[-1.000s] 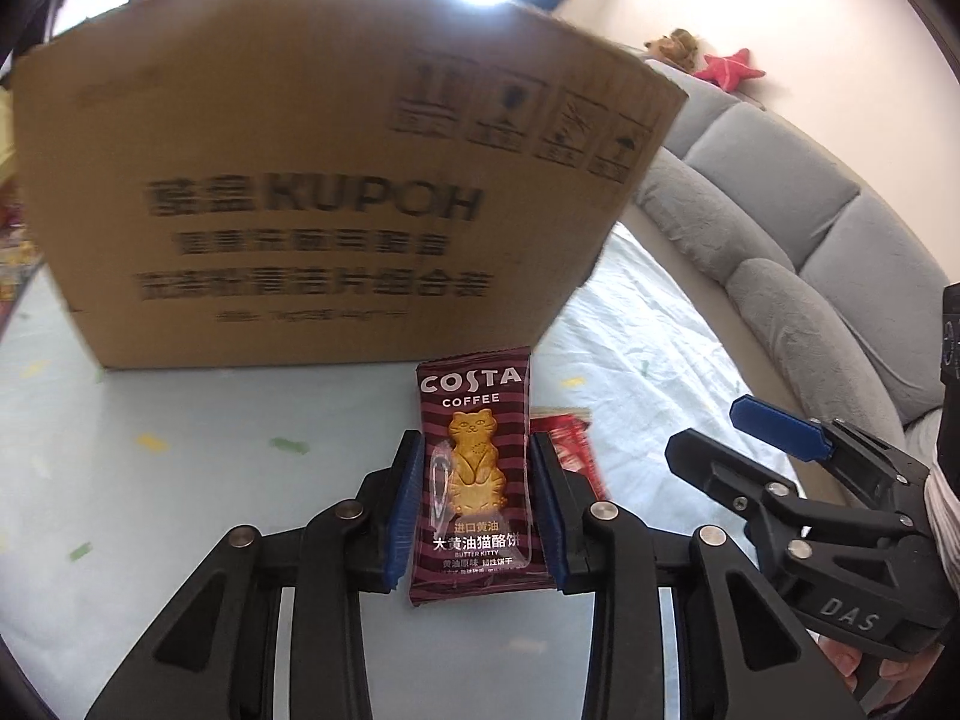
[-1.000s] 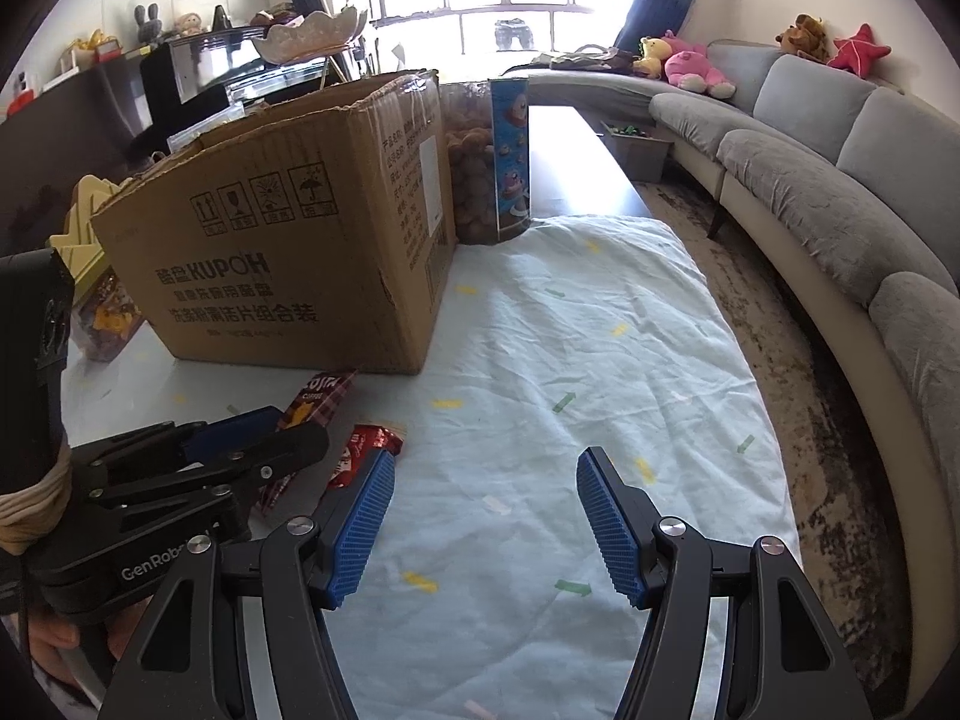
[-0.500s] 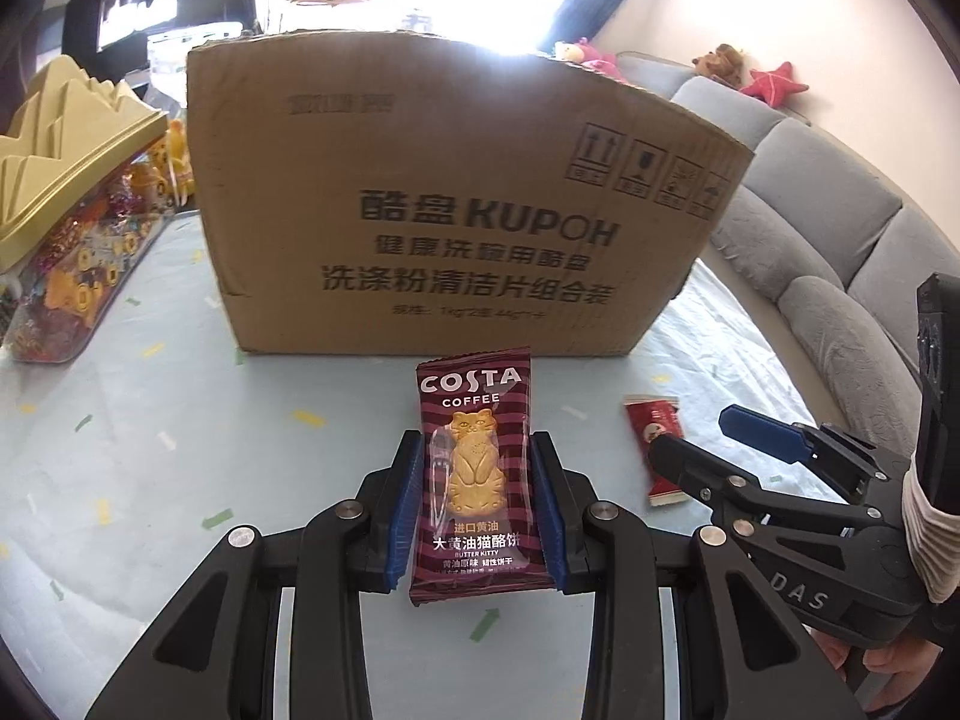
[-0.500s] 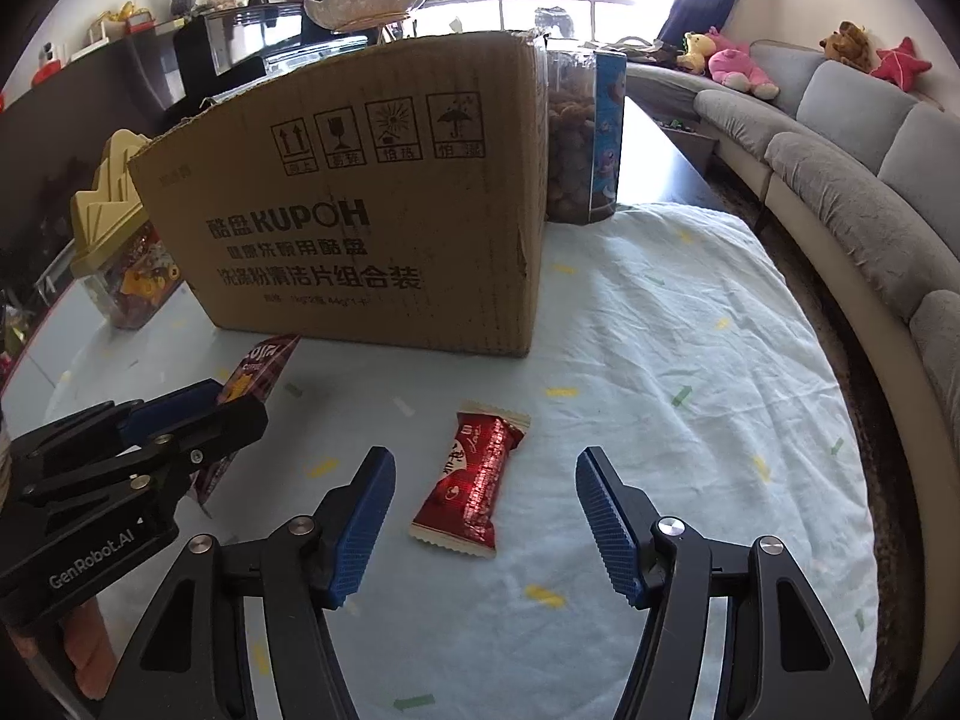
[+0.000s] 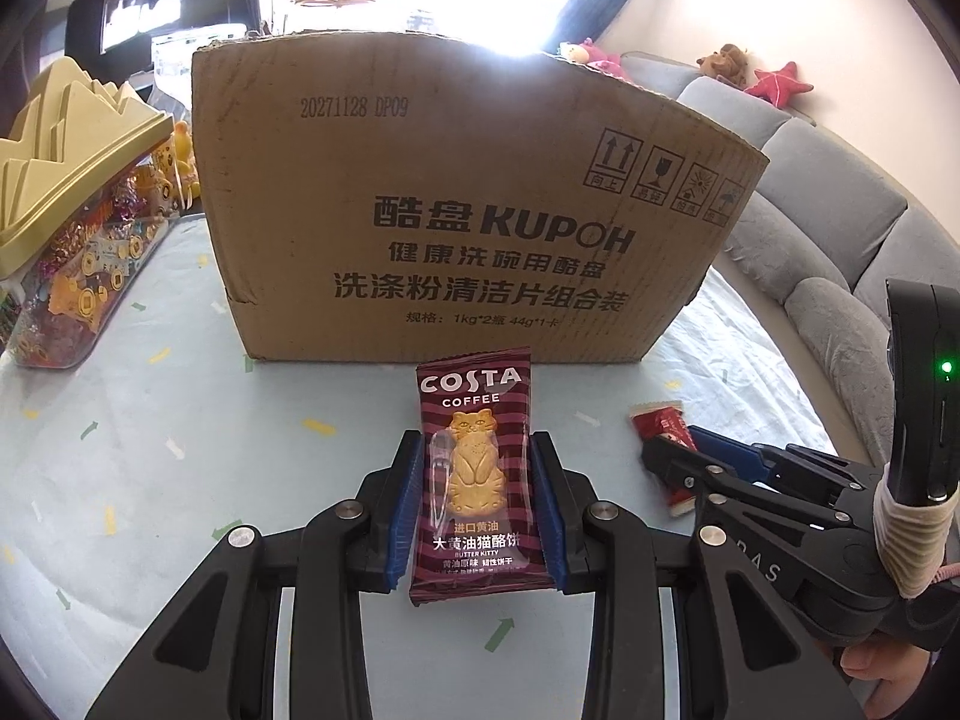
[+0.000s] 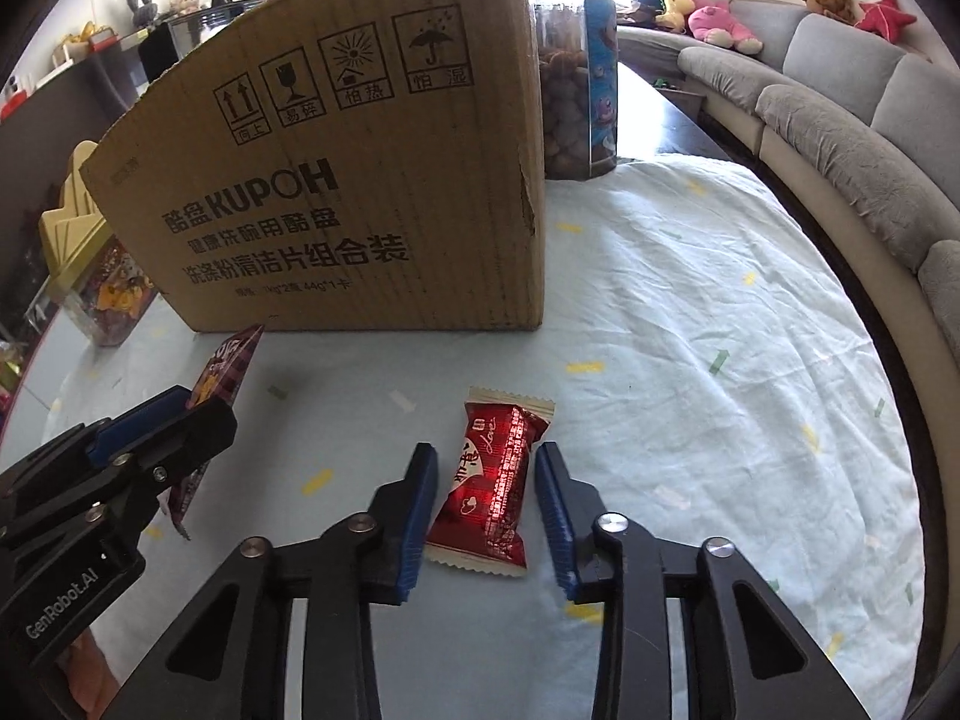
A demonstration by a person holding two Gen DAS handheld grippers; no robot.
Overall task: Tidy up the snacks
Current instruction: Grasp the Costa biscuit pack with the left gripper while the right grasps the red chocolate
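Note:
My left gripper (image 5: 475, 441) is shut on a maroon Costa biscuit packet (image 5: 474, 468) with a cat biscuit on it, held upright in front of the brown cardboard box (image 5: 468, 180). In the right wrist view that packet (image 6: 225, 369) pokes out of the left gripper (image 6: 198, 414) at the left edge. My right gripper (image 6: 485, 453) is down at the tablecloth, its jaws closing around a red wrapped snack (image 6: 492, 480). The blue pads stand on either side of it with thin gaps showing. The red snack (image 5: 660, 420) also shows beside the right gripper (image 5: 678, 450).
The box (image 6: 360, 180) fills the middle of the table. A clear container with a yellow lid (image 5: 72, 210) stands to its left and a tall snack jar with a blue label (image 6: 576, 108) behind its right corner. A grey sofa (image 6: 840, 138) curves along the right.
My right gripper came down over the red snack and its jaws narrowed from wide to close on both sides of it. The left gripper drew back from the box, still gripping the Costa packet.

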